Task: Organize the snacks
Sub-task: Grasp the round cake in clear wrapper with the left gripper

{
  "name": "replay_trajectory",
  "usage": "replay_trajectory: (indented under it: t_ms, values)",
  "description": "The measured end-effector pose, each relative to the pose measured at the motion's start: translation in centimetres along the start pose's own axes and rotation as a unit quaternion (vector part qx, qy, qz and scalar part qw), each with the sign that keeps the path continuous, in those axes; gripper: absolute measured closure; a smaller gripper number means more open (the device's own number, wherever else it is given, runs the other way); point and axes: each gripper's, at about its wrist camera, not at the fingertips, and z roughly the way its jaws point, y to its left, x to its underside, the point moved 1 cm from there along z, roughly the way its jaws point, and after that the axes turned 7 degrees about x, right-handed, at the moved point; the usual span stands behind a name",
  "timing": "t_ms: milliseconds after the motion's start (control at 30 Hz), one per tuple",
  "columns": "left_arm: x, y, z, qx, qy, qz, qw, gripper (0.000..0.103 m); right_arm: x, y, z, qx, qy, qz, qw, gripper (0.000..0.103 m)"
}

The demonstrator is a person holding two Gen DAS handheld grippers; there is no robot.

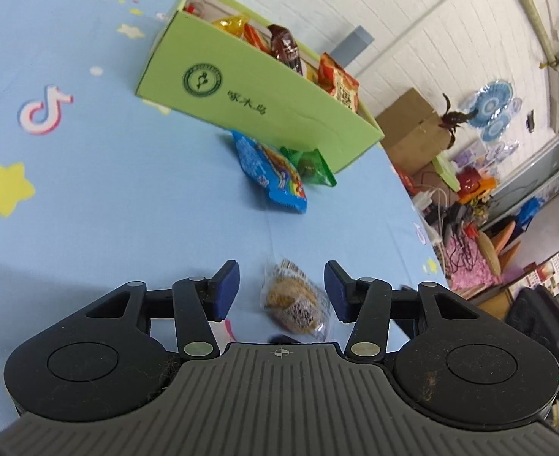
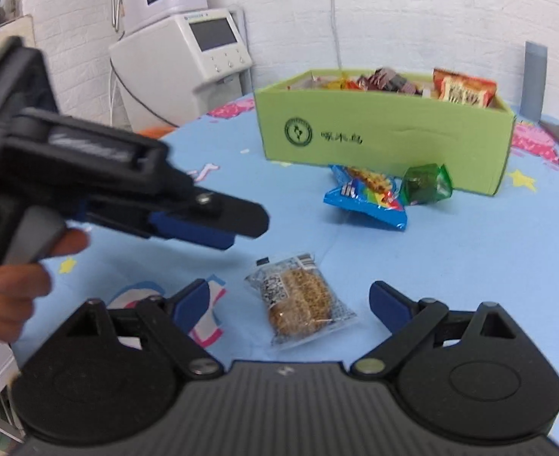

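A clear packet with a round brown cookie point(image 1: 294, 304) point(image 2: 302, 300) lies flat on the blue tablecloth. My left gripper point(image 1: 281, 288) hovers above it, open, pads clear of the wrapper; in the right wrist view that gripper point(image 2: 241, 224) shows from the side, a hand around its handle. My right gripper point(image 2: 289, 292) is open wide, with the cookie packet on the cloth between its fingers, untouched. Farther back stands a green cardboard box point(image 1: 264, 110) point(image 2: 385, 140) holding several snack packets. In front of it lie a blue snack bag point(image 1: 271, 174) point(image 2: 366, 197) and a small green packet point(image 1: 313, 165) point(image 2: 427, 184).
The table's edge curves off on the right in the left wrist view, with a brown carton point(image 1: 412, 125) and floor clutter beyond. A white machine point(image 2: 188, 60) stands behind the table's left side. A grey post point(image 2: 536, 79) rises behind the box.
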Motion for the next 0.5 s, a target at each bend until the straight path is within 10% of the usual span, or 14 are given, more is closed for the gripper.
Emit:
replay_trajectory:
  t_ms: [500]
  values:
    - [1.6,-1.2,2.5,0.005,0.030,0.009,0.9995,0.066,0.8,1.6,0.4,0.010,0.003,-0.007,1.000,0.008]
